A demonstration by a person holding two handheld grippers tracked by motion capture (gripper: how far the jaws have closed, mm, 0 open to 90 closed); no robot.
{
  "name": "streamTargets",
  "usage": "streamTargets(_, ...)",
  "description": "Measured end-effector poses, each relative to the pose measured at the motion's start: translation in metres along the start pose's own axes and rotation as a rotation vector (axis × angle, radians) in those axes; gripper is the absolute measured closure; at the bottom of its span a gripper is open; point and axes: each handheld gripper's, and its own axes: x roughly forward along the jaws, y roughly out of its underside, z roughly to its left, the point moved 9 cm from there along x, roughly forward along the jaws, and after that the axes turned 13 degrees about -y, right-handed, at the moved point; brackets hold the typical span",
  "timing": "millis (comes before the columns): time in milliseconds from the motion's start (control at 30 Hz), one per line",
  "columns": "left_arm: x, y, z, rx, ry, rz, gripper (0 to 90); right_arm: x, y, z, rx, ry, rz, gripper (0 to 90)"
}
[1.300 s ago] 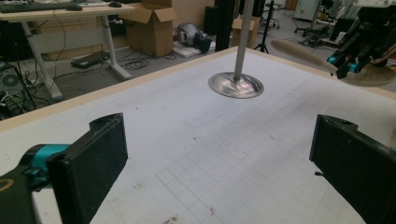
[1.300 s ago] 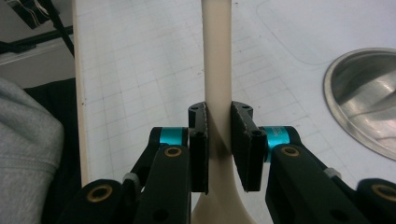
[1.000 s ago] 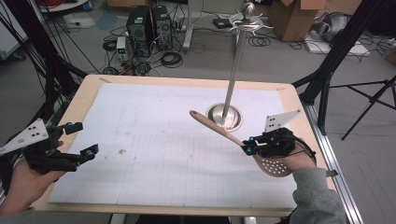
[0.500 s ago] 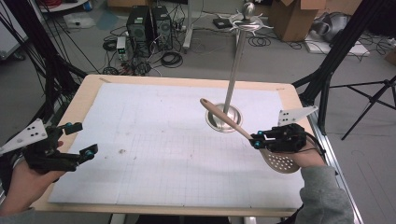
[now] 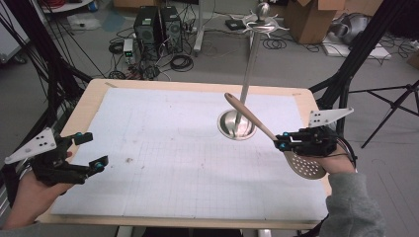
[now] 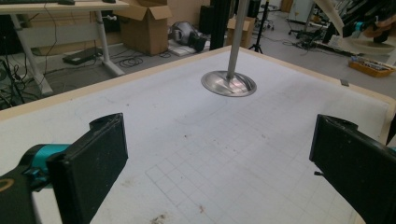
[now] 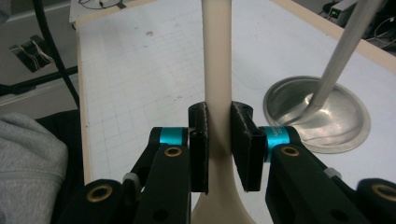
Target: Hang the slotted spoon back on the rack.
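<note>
Right tongs (image 7: 218, 142) clamp slotted spoon (image 5: 257, 129) handle; left tongs (image 6: 219, 163) gape wide, holding nothing

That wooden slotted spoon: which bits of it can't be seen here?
- Slotted spoon, right gripper view: bowel end cut off by the bottom edge and hidden behind the right tool; handle tip cut off at the top.
- High view: neck hidden by that tool.

Cardboard boxes (image 5: 306, 19), computer towers (image 5: 158, 24) behind
</note>
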Motion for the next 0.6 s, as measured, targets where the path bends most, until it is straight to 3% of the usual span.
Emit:
streamTargets(233, -0.009, 0.001, 0.004, -0.011, 0.007, -0.019, 4.7, -0.018, -0.003, -0.004, -0.005, 0.027, -0.020, 77.9)
streamTargets(600, -0.011, 0.008, -0.001, -0.008, 0.014, -0.004, 4.7, -0.038, -0.005, -0.010, -0.009, 0.054, -0.067, 77.9)
